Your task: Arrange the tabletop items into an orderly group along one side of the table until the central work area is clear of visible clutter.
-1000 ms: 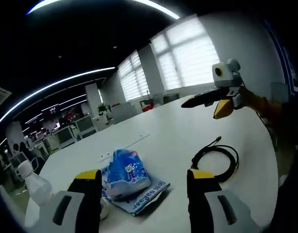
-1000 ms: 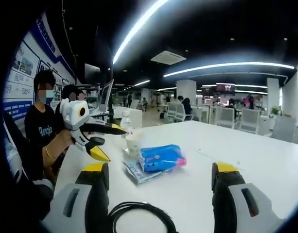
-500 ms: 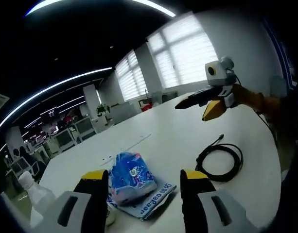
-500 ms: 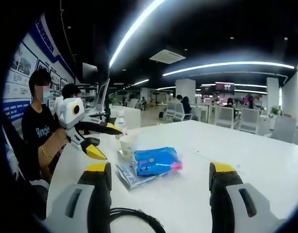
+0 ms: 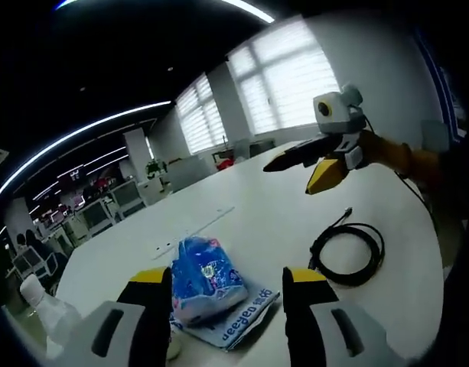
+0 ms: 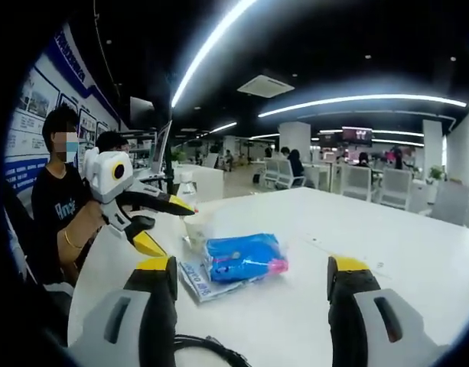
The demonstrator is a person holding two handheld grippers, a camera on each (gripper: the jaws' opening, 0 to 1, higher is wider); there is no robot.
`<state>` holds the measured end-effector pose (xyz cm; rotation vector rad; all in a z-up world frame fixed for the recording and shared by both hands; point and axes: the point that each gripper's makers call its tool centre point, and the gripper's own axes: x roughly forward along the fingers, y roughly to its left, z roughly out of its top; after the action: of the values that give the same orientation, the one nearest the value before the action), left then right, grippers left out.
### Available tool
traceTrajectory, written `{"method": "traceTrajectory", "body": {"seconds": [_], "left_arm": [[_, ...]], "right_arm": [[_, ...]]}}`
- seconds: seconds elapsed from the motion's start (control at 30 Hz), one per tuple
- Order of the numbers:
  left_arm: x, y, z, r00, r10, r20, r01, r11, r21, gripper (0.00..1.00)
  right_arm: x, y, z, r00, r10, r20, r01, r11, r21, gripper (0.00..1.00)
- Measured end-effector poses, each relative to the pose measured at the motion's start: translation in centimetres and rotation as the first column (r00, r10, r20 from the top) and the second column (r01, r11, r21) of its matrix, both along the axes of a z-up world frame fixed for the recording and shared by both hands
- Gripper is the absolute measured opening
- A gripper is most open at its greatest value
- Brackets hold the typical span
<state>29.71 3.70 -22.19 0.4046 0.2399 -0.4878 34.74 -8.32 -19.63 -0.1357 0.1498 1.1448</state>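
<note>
Bottle (image 5: 47,317) cut off at left edge, cable (image 6: 207,348) mostly hidden below, cup (image 6: 194,227) blurred, both grippers (image 5: 226,306) (image 6: 253,294) wide apart, holding nothing, blue pack (image 5: 206,275) on leaflet (image 5: 238,321) on table (image 5: 280,206).

Blue pouch (image 5: 205,280) on booklet (image 5: 236,322), coiled cable (image 5: 349,248) nearby.

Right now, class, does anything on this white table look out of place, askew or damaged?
Nothing looks damaged or spilled. The crinkly blue plastic packet lies crooked on a printed flat leaflet, mid-table, and the coiled black cable lies loose, apart from them. Both grippers, left and right, are open.
</note>
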Motion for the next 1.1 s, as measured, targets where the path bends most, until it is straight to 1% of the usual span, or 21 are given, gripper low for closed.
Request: {"method": "traceTrajectory", "body": {"seconds": [0.2, 0.27, 0.3, 0.4, 0.5, 0.6, 0.8, 0.9, 1.0, 1.1], "left_arm": [[0.4, 0.1, -0.4, 1.000, 0.000, -0.012, 0.000, 1.000, 0.006, 0.58], [0.8, 0.5, -0.5, 1.000, 0.021, -0.017, -0.021, 1.000, 0.009, 0.59], [0.9, 0.6, -0.5, 1.000, 0.022, -0.018, -0.022, 1.000, 0.019, 0.58], [1.1, 0.8, -0.4, 1.000, 0.028, -0.014, -0.028, 0.999, 0.021, 0.58], [1.4, 0.9, -0.3, 0.999, 0.035, -0.015, -0.035, 0.999, 0.020, 0.58], [1.7, 1.0, -0.5, 0.999, 0.035, -0.022, -0.034, 0.999, 0.037, 0.57], [2.3, 1.0, -1.0, 0.998, 0.042, -0.037, -0.040, 0.998, 0.041, 0.56], [2.6, 1.2, -1.3, 0.998, 0.049, -0.043, -0.047, 0.997, 0.061, 0.55], [3.0, 1.3, -1.5, 0.997, 0.055, -0.048, -0.051, 0.996, 0.076, 0.54], [3.4, 1.2, -1.7, 0.997, 0.049, -0.056, -0.045, 0.996, 0.072, 0.52]], "right_arm": [[1.0, 0.4, -0.9, 1.000, 0.007, -0.011, -0.007, 1.000, -0.028, 0.77], [1.2, 0.7, -1.3, 1.000, 0.012, -0.013, -0.013, 0.999, -0.039, 0.77], [1.2, 0.8, -1.5, 1.000, 0.016, -0.014, -0.017, 0.999, -0.044, 0.77], [1.5, 1.2, -2.0, 0.999, 0.027, -0.022, -0.028, 0.998, -0.056, 0.77], [1.8, 1.6, -2.2, 0.999, 0.031, -0.024, -0.033, 0.998, -0.061, 0.76], [2.1, 2.0, -2.4, 0.999, 0.036, -0.033, -0.038, 0.997, -0.062, 0.76], [2.7, 2.8, -2.5, 0.998, 0.038, -0.040, -0.041, 0.997, -0.063, 0.74], [3.1, 3.1, -2.5, 0.998, 0.041, -0.048, -0.043, 0.997, -0.059, 0.73], [3.6, 3.3, -2.9, 0.998, 0.032, -0.049, -0.036, 0.997, -0.067, 0.72], [4.1, 3.6, -3.2, 0.998, 0.027, -0.052, -0.031, 0.997, -0.072, 0.70]]}}
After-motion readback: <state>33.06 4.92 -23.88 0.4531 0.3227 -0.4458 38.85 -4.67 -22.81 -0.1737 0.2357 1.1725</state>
